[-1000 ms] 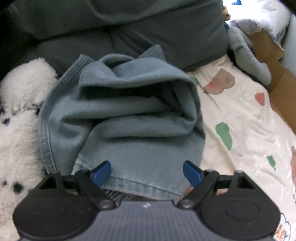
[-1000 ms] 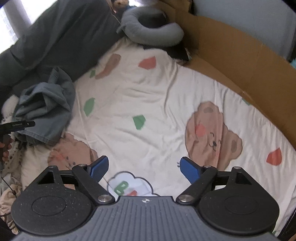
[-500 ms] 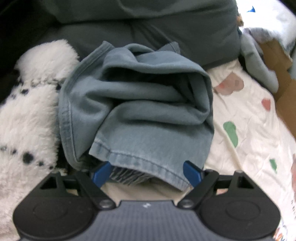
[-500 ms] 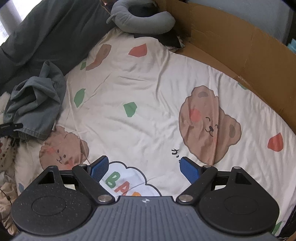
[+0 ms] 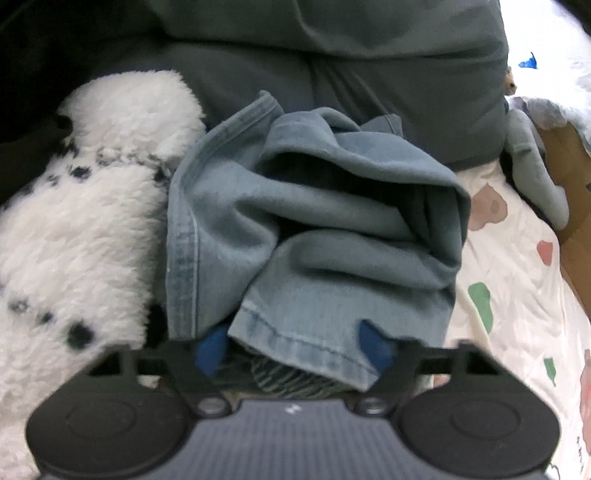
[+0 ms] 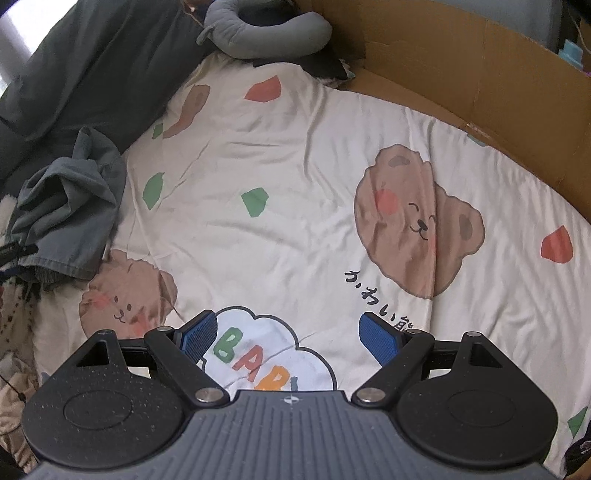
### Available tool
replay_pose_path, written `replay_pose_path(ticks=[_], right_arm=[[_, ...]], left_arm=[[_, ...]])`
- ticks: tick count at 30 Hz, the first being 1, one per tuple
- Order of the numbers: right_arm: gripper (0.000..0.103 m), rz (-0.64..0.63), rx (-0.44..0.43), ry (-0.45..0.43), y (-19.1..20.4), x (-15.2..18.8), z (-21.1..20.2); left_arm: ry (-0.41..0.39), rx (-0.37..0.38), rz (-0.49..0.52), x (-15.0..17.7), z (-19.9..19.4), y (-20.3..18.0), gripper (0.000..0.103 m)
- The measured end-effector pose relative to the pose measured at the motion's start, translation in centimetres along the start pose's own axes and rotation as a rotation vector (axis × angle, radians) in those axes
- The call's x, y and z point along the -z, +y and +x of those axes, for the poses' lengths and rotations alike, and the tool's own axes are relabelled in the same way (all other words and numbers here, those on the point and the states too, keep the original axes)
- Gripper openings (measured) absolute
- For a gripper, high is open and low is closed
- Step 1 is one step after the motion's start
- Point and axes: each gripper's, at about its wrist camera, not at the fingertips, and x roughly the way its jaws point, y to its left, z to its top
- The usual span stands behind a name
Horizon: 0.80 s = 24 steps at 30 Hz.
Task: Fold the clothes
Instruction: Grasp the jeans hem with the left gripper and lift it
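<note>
My left gripper point(image 5: 295, 347) sits right at the near hem of the jeans point(image 5: 314, 229). Its jaws have just been closing, and the hem lies between the blue pads point(image 5: 210, 349), with a bit of striped cloth point(image 5: 291, 380) tucked under it. The right pad presses into the denim; the left pad is half hidden behind the hem, so I cannot tell whether the grip is firm yet. The jeans are a crumpled heap at the left edge of the bed, running from my fingers away toward the dark duvet point(image 5: 332, 55) at the far side. A white fleece point(image 5: 85, 206) with black spots lies touching them on the left, and the printed sheet point(image 5: 517, 280) spreads out to their right.

My right gripper point(image 6: 291, 334) hangs over the sheet with its jaws wide apart and nothing between them, only the cloud print with coloured letters below. From this view the jeans point(image 6: 70, 206) lie well apart from it, far to the left. A grey neck pillow point(image 6: 266, 33) rests at the far end, and a cardboard wall point(image 6: 480, 74) curves along the right.
</note>
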Motion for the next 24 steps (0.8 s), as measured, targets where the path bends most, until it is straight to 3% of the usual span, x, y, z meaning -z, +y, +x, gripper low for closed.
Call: replay_pose_path(ticks=[1,4,5,6,11,24], right_arm=[[0.088,-0.003,0.001,-0.004,0.0,0.1,0.0],[0.088,0.017,-0.005,-0.009,-0.1,0.4,0.1],[0.088,0.024,-0.008,-0.012,-0.2,0.5,0.2],[0.088,0.030,-0.011,-0.015,-0.2,0.5,0.3],[0.088,0.035,-0.026,-0.022,0.0,1.1,0.7],[0.088,0.003,-0.083,-0.060,1.8,0.9,0.9]], left_arm=[[-0.002,-0.004,-0.007,0.0,0.2,0.0,0.056],[-0.037,-0.012,-0.014,-0.2,-0.4,-0.3,0.032],[-0.050,-0.021,-0.007,-0.3,-0.6,-0.5,0.016],[-0.062,-0.028,0.001,-0.4,-1.0,-0.6,0.012],[-0.099,0.051,0.062,-1.4,-2.5,-2.5,0.011],[-0.068,0.410,0.235,-1.4,-6.5,-13.0,0.010]])
